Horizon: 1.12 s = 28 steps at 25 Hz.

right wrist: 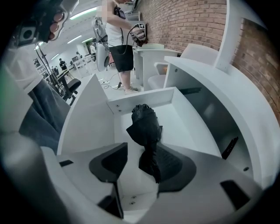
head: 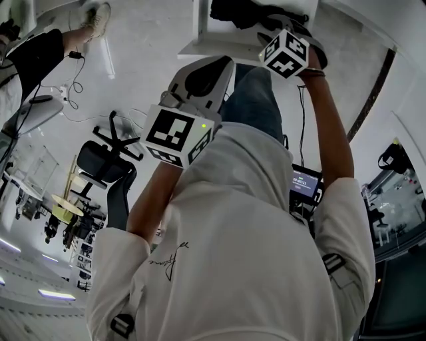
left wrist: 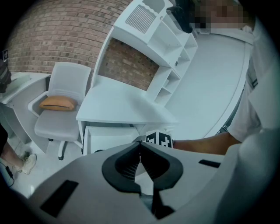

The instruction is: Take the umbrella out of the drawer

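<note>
A folded black umbrella (right wrist: 145, 127) lies lengthwise in the open white drawer (right wrist: 87, 118). My right gripper (right wrist: 142, 151) points steeply down into the drawer, open, with its jaws on either side of the umbrella's near end. The fabric rests against the right pad (right wrist: 173, 164), and the left pad (right wrist: 114, 161) stands apart from it. In the head view the right gripper's marker cube (head: 285, 53) hangs over the drawer (head: 200, 33), where the umbrella (head: 256, 13) shows dark. My left gripper (left wrist: 140, 148) is held back in front of the body, shut on nothing.
The drawer sits under a white desk (left wrist: 118, 107) with a shelf unit (left wrist: 162, 39) against a brick wall. A white chair with an orange cushion (left wrist: 58, 103) stands left of the desk. A person (right wrist: 118, 39) stands beyond the drawer. A black office chair (head: 100, 163) is behind me.
</note>
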### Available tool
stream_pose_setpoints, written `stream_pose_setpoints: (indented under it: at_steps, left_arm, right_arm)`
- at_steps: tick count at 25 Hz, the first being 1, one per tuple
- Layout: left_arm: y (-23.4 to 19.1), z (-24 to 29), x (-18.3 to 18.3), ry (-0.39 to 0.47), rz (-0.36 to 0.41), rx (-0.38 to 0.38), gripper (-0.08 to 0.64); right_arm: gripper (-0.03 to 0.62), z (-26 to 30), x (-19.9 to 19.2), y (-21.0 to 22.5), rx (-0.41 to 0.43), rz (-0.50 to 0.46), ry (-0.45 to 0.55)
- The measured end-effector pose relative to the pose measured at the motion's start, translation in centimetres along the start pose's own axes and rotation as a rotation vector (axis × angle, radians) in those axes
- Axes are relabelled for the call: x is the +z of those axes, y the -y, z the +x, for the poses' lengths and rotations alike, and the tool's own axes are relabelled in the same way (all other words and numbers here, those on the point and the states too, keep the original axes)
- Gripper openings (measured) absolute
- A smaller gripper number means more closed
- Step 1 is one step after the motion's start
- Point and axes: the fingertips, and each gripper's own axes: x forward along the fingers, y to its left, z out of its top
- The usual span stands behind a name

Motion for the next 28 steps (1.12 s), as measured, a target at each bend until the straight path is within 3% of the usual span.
stream_pose_setpoints:
  at_steps: [17,28]
  left_arm:
    - [-1.7,0.1,-0.3,-0.019,-0.021,0.031,0.017]
    - [-1.4,0.7,-2.0,-0.058,-0.056,0.014,0.017]
  right_arm:
    - [0.222,3.7,-0.5,1.1,-0.025,-0.141,-0.081]
    - [0.222,5.7,-1.2,2.1,-0.038,-0.181,-0.127]
